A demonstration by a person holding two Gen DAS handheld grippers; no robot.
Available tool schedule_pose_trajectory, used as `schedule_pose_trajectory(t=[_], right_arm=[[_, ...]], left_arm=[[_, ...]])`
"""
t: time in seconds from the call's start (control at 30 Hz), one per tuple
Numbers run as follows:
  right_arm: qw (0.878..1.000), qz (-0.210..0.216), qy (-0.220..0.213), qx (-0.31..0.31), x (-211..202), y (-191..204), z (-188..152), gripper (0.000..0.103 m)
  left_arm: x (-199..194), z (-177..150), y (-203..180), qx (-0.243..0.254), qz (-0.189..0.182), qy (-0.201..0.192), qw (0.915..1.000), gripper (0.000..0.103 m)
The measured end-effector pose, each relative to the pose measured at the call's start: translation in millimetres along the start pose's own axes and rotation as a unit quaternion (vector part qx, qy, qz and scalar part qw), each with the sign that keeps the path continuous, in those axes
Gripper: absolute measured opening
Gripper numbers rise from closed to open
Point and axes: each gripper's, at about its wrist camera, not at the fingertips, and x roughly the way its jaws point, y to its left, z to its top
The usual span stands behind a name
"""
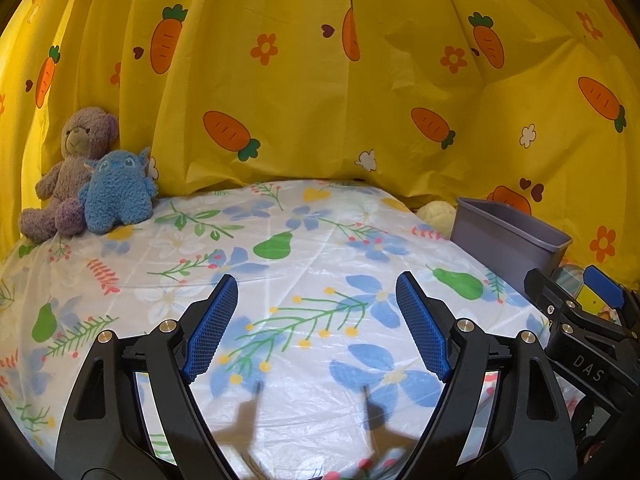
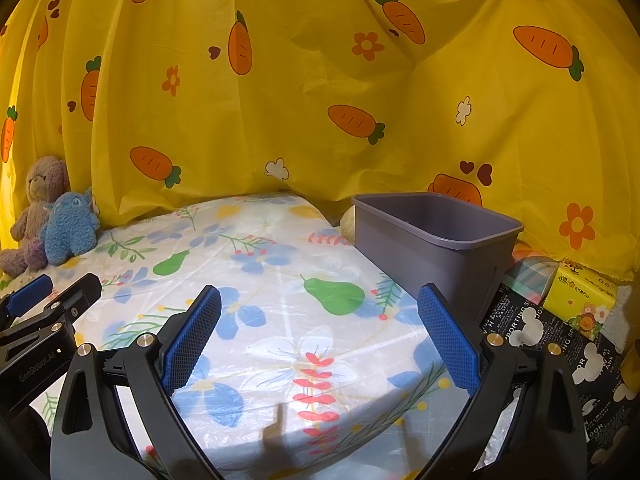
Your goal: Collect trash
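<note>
A grey plastic bin (image 2: 436, 240) stands just off the right edge of the table, with nothing showing inside it; it also shows in the left wrist view (image 1: 508, 236). My left gripper (image 1: 316, 324) is open and empty above the floral tablecloth (image 1: 280, 280). My right gripper (image 2: 320, 336) is open and empty above the table's right front part (image 2: 280, 320), a little short of the bin. Each gripper shows at the edge of the other's view. I see no loose trash on the cloth.
A purple teddy bear (image 1: 68, 172) and a blue plush toy (image 1: 116, 192) sit at the table's far left corner. A yellow carrot-print curtain (image 1: 320, 80) hangs behind. A yellow tissue pack (image 2: 580, 296) and a black printed bag (image 2: 532, 332) lie right of the bin.
</note>
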Motion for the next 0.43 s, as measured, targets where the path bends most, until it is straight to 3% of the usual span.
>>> schedule_pose_trajectory(t=[0.43], right_arm=[[1.000,-0.003,0.003,0.008,2.0,0.2,-1.8,0.095]], left_arm=[[4.0,0.4,9.1,-0.007,0.003,0.003,1.0000,0.089]])
